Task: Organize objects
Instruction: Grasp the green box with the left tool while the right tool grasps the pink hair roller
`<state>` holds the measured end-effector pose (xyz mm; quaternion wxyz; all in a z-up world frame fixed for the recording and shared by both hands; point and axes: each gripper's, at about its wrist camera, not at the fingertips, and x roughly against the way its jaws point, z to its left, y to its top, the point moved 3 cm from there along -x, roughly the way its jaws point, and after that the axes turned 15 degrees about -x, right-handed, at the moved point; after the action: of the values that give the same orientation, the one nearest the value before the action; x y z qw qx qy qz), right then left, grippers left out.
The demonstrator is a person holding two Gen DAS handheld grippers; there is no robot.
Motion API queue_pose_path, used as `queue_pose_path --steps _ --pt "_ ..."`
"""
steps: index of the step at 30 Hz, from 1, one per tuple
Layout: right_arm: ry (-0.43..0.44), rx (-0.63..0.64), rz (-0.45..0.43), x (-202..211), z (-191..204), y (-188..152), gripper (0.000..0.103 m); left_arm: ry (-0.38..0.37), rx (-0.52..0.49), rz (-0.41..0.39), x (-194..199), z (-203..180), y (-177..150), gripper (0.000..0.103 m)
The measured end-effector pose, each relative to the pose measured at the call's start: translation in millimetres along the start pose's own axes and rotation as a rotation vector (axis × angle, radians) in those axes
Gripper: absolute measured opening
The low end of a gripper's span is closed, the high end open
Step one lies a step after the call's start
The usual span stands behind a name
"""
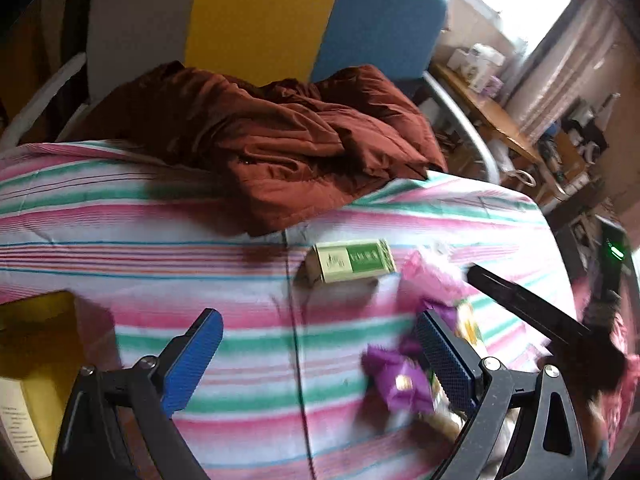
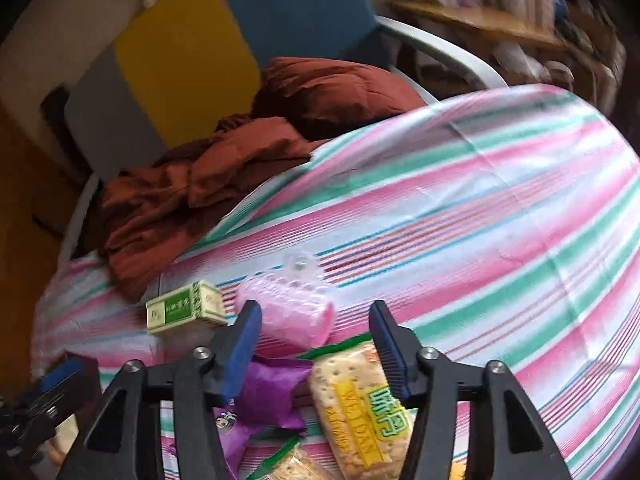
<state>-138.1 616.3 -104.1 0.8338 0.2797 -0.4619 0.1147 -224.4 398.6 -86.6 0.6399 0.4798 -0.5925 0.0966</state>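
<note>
A green-and-cream box [image 1: 352, 260] [image 2: 186, 308] lies on the striped cloth [image 1: 120, 216] [image 2: 480, 220]. Right of it are a pink plastic item [image 1: 424, 276] [image 2: 296, 316], a purple packet [image 1: 400, 380] [image 2: 272, 392] and a cracker packet [image 2: 360, 404]. My left gripper [image 1: 320, 356] is open wide over the cloth, its right finger beside the purple packet. My right gripper [image 2: 316, 340] hangs open over the purple and cracker packets, with the cracker packet close to its right pad and neither pad pressing. One dark finger [image 1: 520, 300] of the right gripper shows in the left wrist view.
A rust-brown quilted jacket [image 1: 280, 148] [image 2: 200, 184] is heaped at the cloth's far edge. Behind it stands a chair with a grey, yellow and blue back [image 1: 260, 20] [image 2: 180, 52]. A yellow box [image 1: 36, 360] sits at the left. A cluttered wooden table [image 1: 492, 116] stands to the right.
</note>
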Motion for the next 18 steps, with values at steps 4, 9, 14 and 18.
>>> queue_pose_path --steps 4,9,14,18 --pt "0.014 -0.037 -0.020 10 -8 7 0.063 0.020 0.004 0.016 -23 -10 15 0.101" --pt "0.015 -0.039 -0.022 9 -8 10 0.076 0.051 -0.018 0.046 -51 -19 30 0.102" --pt "0.010 -0.046 -0.041 13 -12 12 0.076 0.053 0.012 0.083 -76 -19 41 0.102" --pt "0.003 -0.025 -0.022 4 -9 9 0.076 0.033 -0.009 0.133 -92 -16 37 0.078"
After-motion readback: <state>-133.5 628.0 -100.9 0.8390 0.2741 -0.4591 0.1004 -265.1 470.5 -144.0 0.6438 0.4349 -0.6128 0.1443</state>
